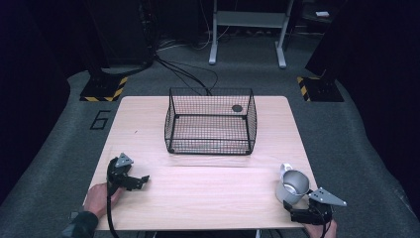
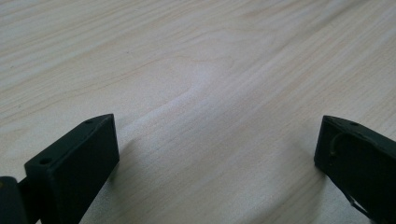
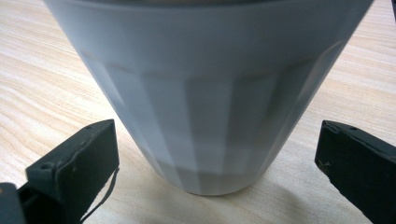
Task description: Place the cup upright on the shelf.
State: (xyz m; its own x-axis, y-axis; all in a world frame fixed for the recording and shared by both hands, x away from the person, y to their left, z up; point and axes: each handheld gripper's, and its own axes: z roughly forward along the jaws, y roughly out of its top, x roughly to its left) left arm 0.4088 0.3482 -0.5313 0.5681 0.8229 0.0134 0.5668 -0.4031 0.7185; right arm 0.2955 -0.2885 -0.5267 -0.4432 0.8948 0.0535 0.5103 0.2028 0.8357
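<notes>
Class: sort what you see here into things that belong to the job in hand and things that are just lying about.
In the job:
- white mug
- right tongs, open around it

Lying about:
- wire basket
- left tongs, open over bare table
- metal frame on the floor

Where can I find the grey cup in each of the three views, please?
High view: the grey cup stands near the table's front right corner, just ahead of the right gripper.
Left gripper view: the cup is not in it; bare wooden table lies between the open jaws.
Right gripper view: the cup is centred, upright, between the open jaws.
Shared landmark: the pale wood grain.
</notes>
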